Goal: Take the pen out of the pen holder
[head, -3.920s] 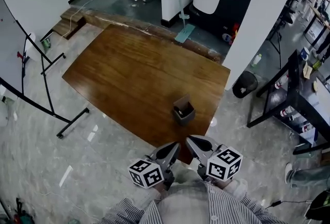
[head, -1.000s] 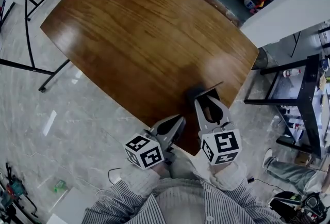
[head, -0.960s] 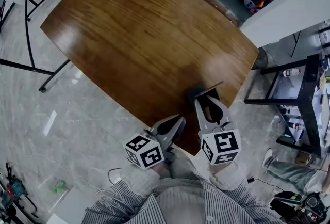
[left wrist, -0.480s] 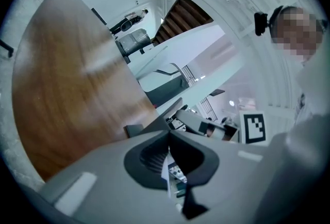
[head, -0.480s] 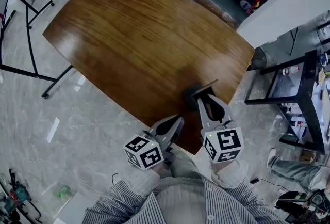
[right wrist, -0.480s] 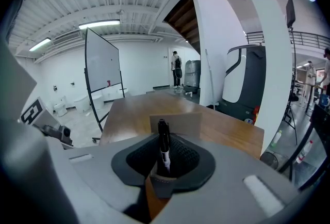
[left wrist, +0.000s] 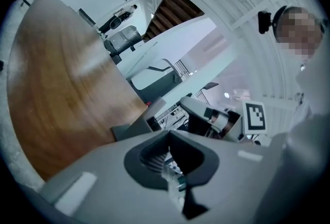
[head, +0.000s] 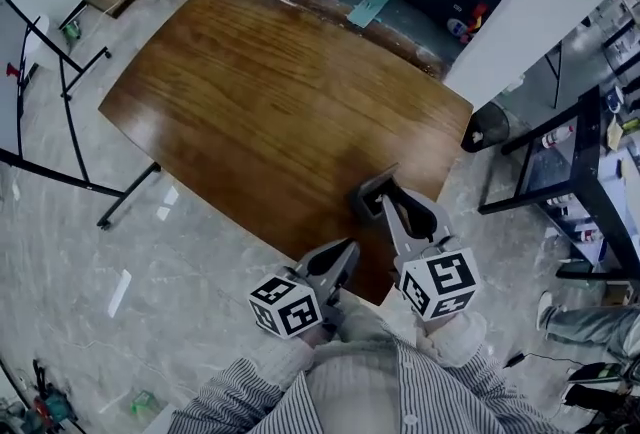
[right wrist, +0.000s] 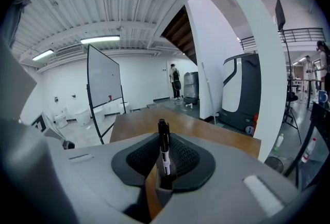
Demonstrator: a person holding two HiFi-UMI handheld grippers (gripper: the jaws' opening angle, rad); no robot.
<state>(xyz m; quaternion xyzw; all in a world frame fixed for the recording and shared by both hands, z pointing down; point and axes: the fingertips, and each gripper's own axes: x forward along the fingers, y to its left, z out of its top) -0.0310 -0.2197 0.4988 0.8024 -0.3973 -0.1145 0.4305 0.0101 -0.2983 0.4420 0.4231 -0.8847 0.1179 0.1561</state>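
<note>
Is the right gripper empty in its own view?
No, a black pen stands upright, clamped between the jaws of the right gripper.

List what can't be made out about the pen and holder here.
- Pen, lower end: right gripper view, behind the jaws shut on it; whether it has left the holder is unclear.
- Holder: head view, partly covered by the right gripper; pen too thin to see there.
- Holder's inside: left gripper view, blurred.
</note>
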